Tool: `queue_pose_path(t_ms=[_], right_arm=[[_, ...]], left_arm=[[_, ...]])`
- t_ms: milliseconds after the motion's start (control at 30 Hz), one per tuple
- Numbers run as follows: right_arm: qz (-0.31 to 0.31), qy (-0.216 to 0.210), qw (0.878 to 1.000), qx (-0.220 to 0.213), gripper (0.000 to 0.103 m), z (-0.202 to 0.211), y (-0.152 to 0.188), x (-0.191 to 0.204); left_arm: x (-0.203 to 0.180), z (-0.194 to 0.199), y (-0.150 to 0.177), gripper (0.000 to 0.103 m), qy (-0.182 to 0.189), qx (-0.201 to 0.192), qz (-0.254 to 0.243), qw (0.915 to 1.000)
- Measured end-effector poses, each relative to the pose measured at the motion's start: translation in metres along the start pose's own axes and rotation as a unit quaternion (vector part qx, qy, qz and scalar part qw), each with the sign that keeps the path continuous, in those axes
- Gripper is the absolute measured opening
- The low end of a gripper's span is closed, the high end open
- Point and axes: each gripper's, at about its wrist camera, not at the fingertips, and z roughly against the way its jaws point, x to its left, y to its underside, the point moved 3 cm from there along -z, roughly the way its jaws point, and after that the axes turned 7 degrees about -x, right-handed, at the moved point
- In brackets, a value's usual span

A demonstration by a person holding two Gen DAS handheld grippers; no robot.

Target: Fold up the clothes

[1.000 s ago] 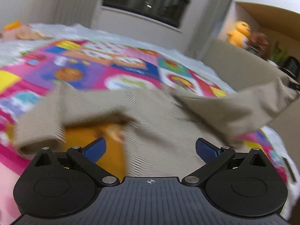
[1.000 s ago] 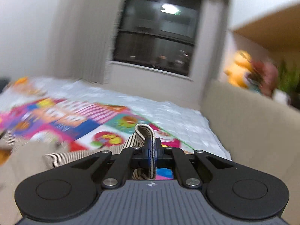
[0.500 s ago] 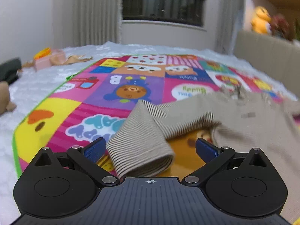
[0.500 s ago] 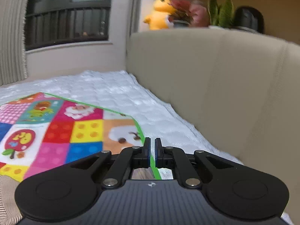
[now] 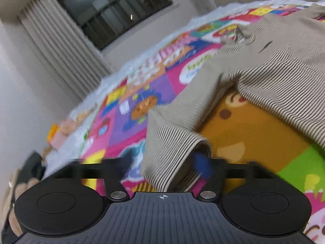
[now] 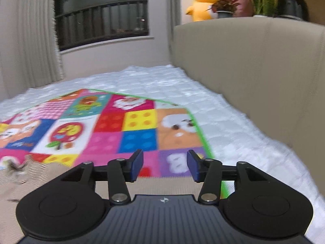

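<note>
A beige striped sweater (image 5: pixel 274 65) lies spread on a colourful play mat (image 5: pixel 130 122). Its left sleeve cuff (image 5: pixel 172 158) sits between the fingers of my left gripper (image 5: pixel 164 166), whose blue pads are blurred and still apart on either side of the cuff. In the right wrist view, my right gripper (image 6: pixel 165 165) is open and empty, just above the sweater's edge (image 6: pixel 158 187) on the mat (image 6: pixel 113 130).
The mat lies on a white quilted cover (image 6: pixel 233 126). A beige sofa back (image 6: pixel 254 65) rises on the right, with a yellow plush toy (image 6: pixel 200 4) and plants on top. Small toys (image 5: pixel 59 130) lie at the far left. A curtained window is behind.
My right gripper has opened and let go of the sleeve it held. My left gripper has tilted and moved onto the left sleeve cuff, its fingers coming closer together.
</note>
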Motion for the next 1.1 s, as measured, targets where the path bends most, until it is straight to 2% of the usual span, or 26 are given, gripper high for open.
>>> queue_pose_path(t_ms=[67, 100, 200, 300, 400, 533, 700, 733, 767, 900, 1100], right_arm=[[-0.009, -0.025, 1.000, 0.006, 0.051, 0.011, 0.017, 0.007], [-0.012, -0.037, 0.999, 0.010, 0.052, 0.016, 0.031, 0.010], [-0.012, -0.065, 0.998, 0.019, 0.052, 0.027, 0.075, 0.019], [-0.004, -0.072, 0.997, 0.013, 0.052, 0.031, 0.108, 0.022], [-0.013, -0.077, 0.997, 0.005, 0.052, 0.032, 0.129, 0.020], [-0.061, -0.070, 0.996, 0.005, 0.054, 0.027, 0.131, 0.006], [-0.076, -0.072, 0.994, -0.017, 0.062, 0.034, 0.131, 0.002], [-0.079, -0.074, 0.994, -0.021, 0.063, 0.035, 0.131, 0.001], [-0.084, -0.077, 0.993, -0.024, 0.064, 0.036, 0.131, -0.001], [-0.114, -0.089, 0.989, -0.040, 0.066, 0.042, 0.131, -0.010], [-0.140, -0.102, 0.984, -0.047, 0.069, 0.043, 0.132, -0.018]], left_arm=[[0.012, -0.007, 0.001, 0.027, -0.003, 0.017, 0.021, 0.9996], [0.021, -0.010, 0.000, 0.009, -0.008, 0.025, 0.037, 0.9990], [0.068, -0.016, -0.005, 0.006, -0.033, 0.044, 0.132, 0.9897], [0.126, -0.015, -0.013, 0.006, -0.047, 0.047, 0.252, 0.9654], [0.161, -0.011, -0.024, 0.006, -0.054, 0.043, 0.327, 0.9426], [0.172, -0.004, -0.051, 0.005, -0.026, 0.031, 0.386, 0.9214], [0.171, 0.004, -0.109, 0.005, 0.038, 0.012, 0.469, 0.8823], [0.169, 0.004, -0.125, 0.005, 0.048, 0.006, 0.478, 0.8771], [0.165, 0.004, -0.143, 0.005, 0.057, -0.001, 0.481, 0.8750], [0.133, -0.004, -0.207, 0.005, 0.092, -0.024, 0.474, 0.8755], [0.051, -0.027, -0.281, 0.005, 0.158, -0.027, 0.433, 0.8869]])
